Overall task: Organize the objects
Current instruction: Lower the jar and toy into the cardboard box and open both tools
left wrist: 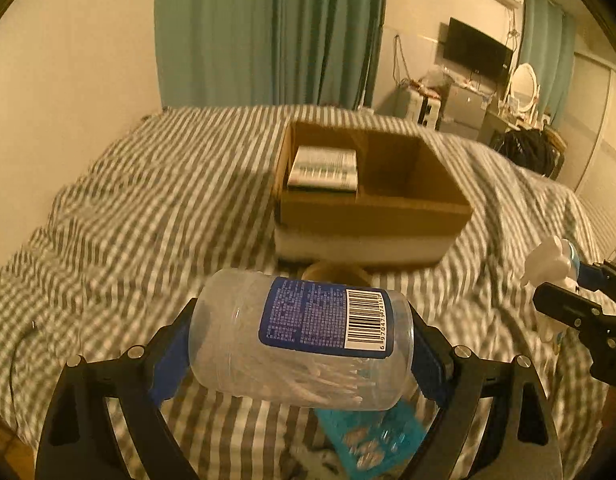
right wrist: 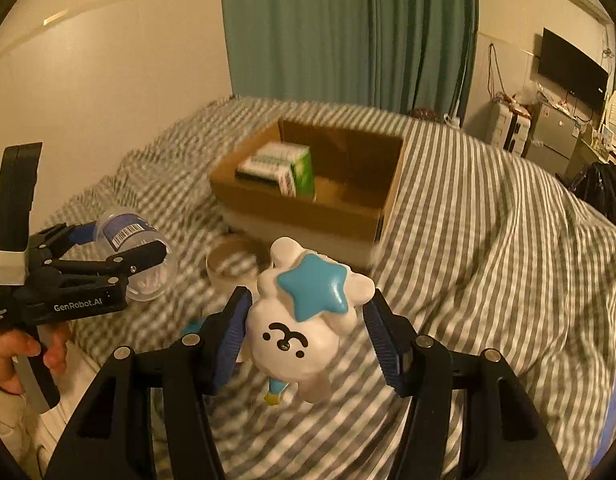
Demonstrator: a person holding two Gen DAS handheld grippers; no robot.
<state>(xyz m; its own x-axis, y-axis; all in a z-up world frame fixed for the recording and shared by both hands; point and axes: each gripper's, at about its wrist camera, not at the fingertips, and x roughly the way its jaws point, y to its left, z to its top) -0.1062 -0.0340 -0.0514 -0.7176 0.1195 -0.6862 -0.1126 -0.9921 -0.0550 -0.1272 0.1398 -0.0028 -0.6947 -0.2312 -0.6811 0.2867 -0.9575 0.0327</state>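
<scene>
My left gripper clamps a clear jar sideways above the striped bed; my right gripper grasps a white toy, apparently a bear, short of the cardboard box.

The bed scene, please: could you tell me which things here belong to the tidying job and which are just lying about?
Part of the job:
- cotton swab jar, held in the left gripper
- white star toy, held in the right gripper
- cardboard box, already holding a green-and-white carton
- tape roll and teal packet, probably

Just lying about:
- striped bedding
- curtain
- television
</scene>
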